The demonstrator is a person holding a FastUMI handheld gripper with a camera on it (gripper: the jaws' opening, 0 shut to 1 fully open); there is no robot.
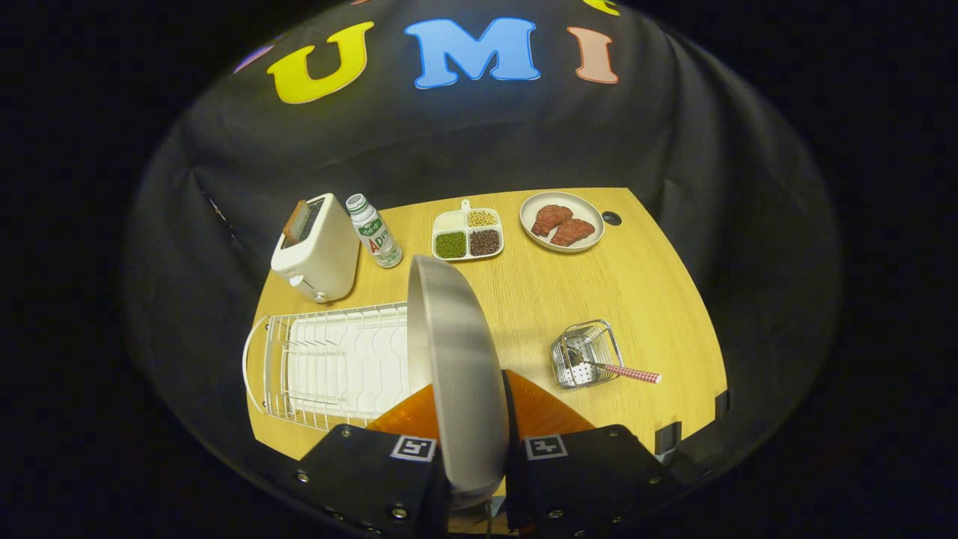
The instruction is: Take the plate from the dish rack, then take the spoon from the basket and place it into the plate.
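Note:
A grey plate [456,367] stands on edge between my fingers, with my gripper [473,419] shut on its lower rim and holding it above the table. The white wire dish rack [329,367] lies just left of the plate, its right end hidden behind it. To the right of the fingers a small wire basket [586,354] sits on the wooden table [569,299]. A spoon [621,370] with a red checked handle lies in it, handle sticking out to the right.
Beyond the rack stand a white toaster [316,249] and a small bottle [373,230]. Farther back are a divided tray of beans [468,234] and a plate of meat [562,221]. The table's near edge runs just ahead of the fingers.

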